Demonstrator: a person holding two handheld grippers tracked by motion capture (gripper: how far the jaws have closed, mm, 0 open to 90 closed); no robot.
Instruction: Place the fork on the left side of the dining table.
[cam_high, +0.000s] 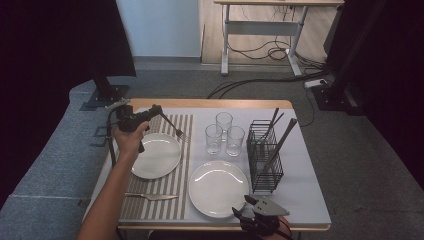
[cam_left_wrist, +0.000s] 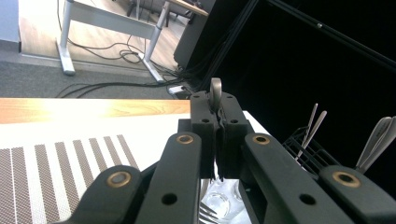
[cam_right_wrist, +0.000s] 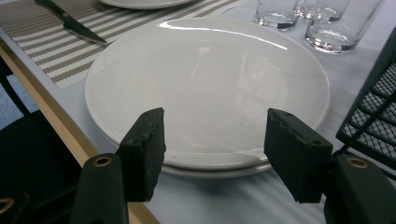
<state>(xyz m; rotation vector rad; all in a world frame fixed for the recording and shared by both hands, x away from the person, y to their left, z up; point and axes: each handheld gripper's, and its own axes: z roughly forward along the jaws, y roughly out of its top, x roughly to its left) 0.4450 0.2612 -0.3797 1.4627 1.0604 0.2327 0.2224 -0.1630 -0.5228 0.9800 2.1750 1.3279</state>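
Observation:
My left gripper (cam_high: 158, 112) hangs over the back of the striped placemat (cam_high: 181, 165), shut on the handle of a fork (cam_high: 175, 129) whose tines slant down to the right past the left white plate (cam_high: 157, 155). In the left gripper view the fork's handle end (cam_left_wrist: 215, 88) sticks up between the closed pads of my left gripper (cam_left_wrist: 218, 135). My right gripper (cam_high: 244, 206) sits at the table's front edge, open. In the right gripper view its pads (cam_right_wrist: 144, 140) stand on either side of the near rim of the right white plate (cam_right_wrist: 205, 70) without touching it.
A knife (cam_high: 150, 196) lies on the placemat in front of the left plate. Three glasses (cam_high: 224, 132) stand behind the right plate (cam_high: 218, 187). A black wire basket (cam_high: 264, 155) with cutlery stands to the right. The wooden front edge (cam_right_wrist: 56, 116) is close to my right gripper.

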